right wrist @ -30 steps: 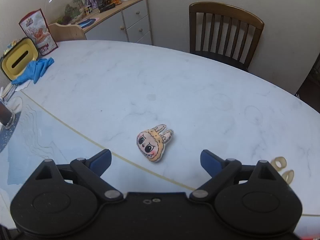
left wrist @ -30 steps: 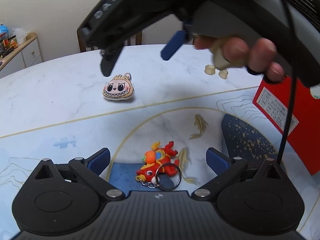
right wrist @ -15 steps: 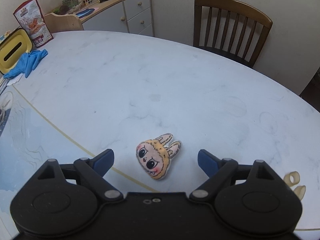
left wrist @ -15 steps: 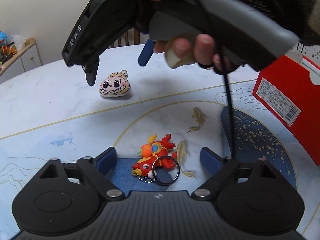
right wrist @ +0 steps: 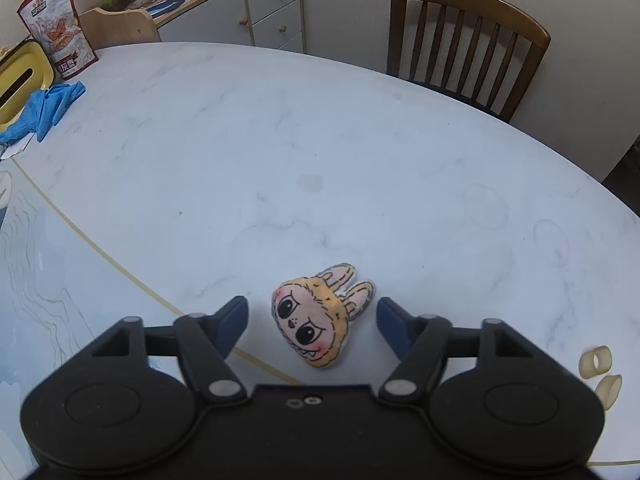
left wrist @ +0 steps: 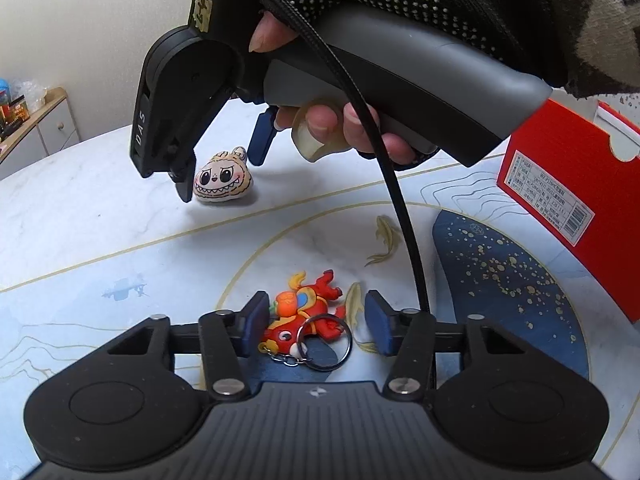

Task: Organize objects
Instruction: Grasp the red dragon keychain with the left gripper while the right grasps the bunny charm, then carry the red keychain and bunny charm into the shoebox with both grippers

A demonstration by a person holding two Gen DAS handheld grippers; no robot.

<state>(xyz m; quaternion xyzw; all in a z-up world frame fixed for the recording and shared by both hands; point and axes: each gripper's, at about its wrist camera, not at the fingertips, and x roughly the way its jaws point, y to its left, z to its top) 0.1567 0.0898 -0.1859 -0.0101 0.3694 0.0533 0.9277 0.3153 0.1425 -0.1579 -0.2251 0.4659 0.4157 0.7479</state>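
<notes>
A red and orange dragon keychain with a metal ring lies on the table's printed mat, between the blue pads of my left gripper. Its jaws are closing: the left pad is at the toy's edge and the right pad stands clear of it. A beige plush face with rabbit ears lies on the white marble table. My right gripper straddles it with its jaws closing and a gap on each side. In the left wrist view the right gripper hangs over the plush, held by a gloved hand.
A red cardboard box stands at the right on the mat. Two small beige rings lie right of the plush. A blue glove, a yellow box and a snack bag sit far left. A wooden chair stands behind the table.
Both pairs of jaws have narrowed. The right gripper came down and forward until its fingers flank the plush. The left gripper kept its place over the keychain.
</notes>
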